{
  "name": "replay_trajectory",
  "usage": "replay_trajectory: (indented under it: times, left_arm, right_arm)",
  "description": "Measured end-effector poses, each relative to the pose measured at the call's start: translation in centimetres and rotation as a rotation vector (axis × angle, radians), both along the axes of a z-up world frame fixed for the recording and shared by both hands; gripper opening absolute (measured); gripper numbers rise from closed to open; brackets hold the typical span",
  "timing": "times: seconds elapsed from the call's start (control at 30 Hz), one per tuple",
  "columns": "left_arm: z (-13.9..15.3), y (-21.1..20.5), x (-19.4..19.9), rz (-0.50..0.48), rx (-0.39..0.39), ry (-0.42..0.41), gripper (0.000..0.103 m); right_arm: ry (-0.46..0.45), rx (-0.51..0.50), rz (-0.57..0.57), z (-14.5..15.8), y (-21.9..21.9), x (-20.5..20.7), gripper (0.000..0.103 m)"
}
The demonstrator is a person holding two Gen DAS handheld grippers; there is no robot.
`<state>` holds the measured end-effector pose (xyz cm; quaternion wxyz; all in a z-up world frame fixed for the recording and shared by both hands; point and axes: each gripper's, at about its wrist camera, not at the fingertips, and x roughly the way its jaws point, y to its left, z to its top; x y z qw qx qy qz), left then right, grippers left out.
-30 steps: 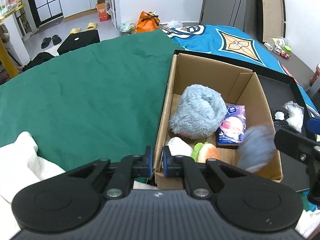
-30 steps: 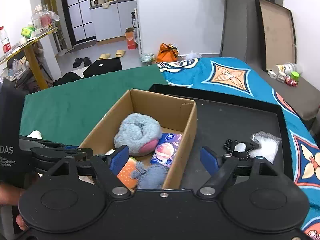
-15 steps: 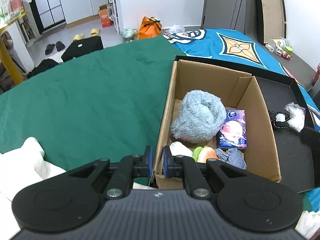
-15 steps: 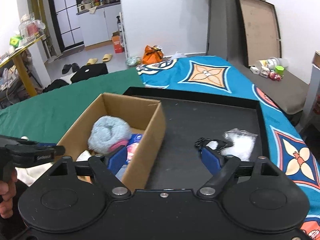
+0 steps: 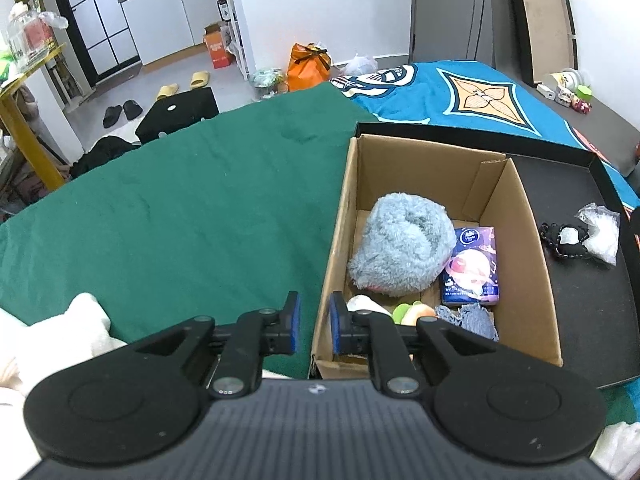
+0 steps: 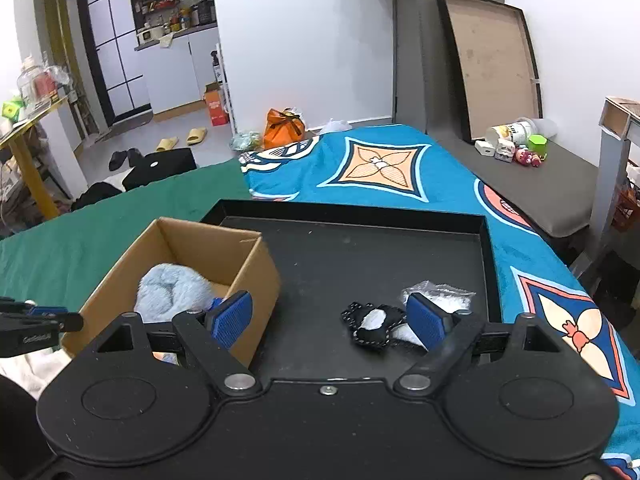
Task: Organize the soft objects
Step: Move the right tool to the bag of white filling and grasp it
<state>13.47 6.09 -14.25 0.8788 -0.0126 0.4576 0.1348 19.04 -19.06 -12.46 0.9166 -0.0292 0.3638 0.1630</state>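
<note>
An open cardboard box (image 5: 528,264) stands at the left of a black tray (image 6: 380,248). In it lie a fluffy blue-grey plush (image 5: 400,248), a purple tissue pack (image 5: 472,268), a small blue-grey cloth (image 5: 468,318) and an orange and green plush (image 5: 414,312). On the tray lie a black and white soft item (image 6: 370,322) and a clear plastic bag (image 6: 438,294). My left gripper (image 5: 314,326) is nearly shut and empty, straddling the box's near left wall. My right gripper (image 6: 332,320) is open and empty, above the tray next to the black and white item.
White fluffy fabric (image 5: 60,336) lies on the green cloth (image 5: 180,208) at my left. The tray rests on a blue patterned blanket (image 6: 380,168). Small toys and containers (image 6: 516,144) stand on a grey surface at the far right. A board (image 6: 492,76) leans on the wall.
The blue-grey cloth dropped from beside my right gripper into the box. My right gripper then moved right, from over the box to over the tray. The left gripper stayed put.
</note>
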Motion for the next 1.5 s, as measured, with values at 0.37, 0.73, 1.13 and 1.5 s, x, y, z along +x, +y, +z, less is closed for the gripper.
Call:
replay_trajectory:
  times: [0.37,0.73,1.13,1.5]
  left_arm:
    - [1.3,-1.2,1.2,0.013,0.062,0.017,0.051]
    - [1.1,-2.8,3.0,0.007,0.109,0.055,0.067]
    - [-0.4,-4.0,5.1,0.005,0.193,0.099,0.069]
    - [-1.1,-4.3,6.3,0.004,0.205,0.113,0.069]
  right_arm:
    - [0.02,0.046,-0.046,-0.9,-3.1,2.6,0.084]
    - [0.059,0.15,-0.16,-3.6,-7.8,4.5,0.084]
    - [0.146,0.208,-0.217,-6.5,-10.1,6.8,0.053]
    - [0.238,0.23,-0.231,-9.6,-10.4,8.7,0.048]
